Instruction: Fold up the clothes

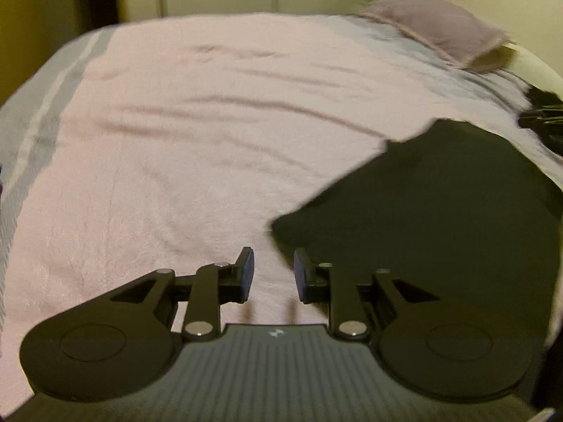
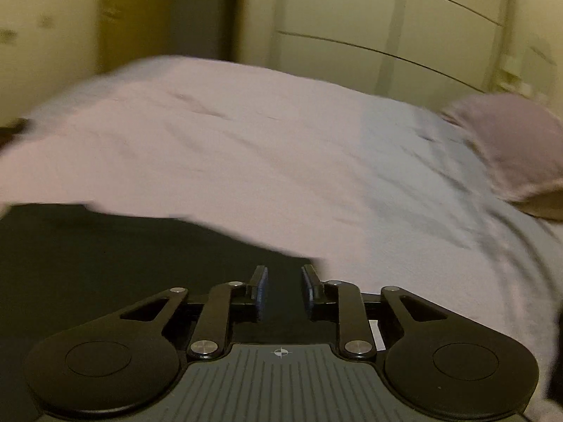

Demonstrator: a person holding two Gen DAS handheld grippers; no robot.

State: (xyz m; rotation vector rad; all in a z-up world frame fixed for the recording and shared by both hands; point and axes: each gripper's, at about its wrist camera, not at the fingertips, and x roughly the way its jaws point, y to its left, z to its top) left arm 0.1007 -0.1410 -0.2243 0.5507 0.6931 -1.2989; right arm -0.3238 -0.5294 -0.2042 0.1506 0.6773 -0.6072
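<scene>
Risk of snagging and rucking the black garment (image 1: 440,211) lying flat on the bed's pink blanket (image 1: 211,123), with left tongs (image 1: 272,274) and right tongs (image 2: 283,290) slightly parted, empty, close above its edge.

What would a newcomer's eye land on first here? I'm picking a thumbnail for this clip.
First the dark garment, a black patch lying flat on the pale pink blanket at the near right of the bed. Next the left hand-held gripper in the foreground, jaws apart over the blanket beside the garment's edge with nothing between them. Then the mauve pillow at the far right corner.
</scene>
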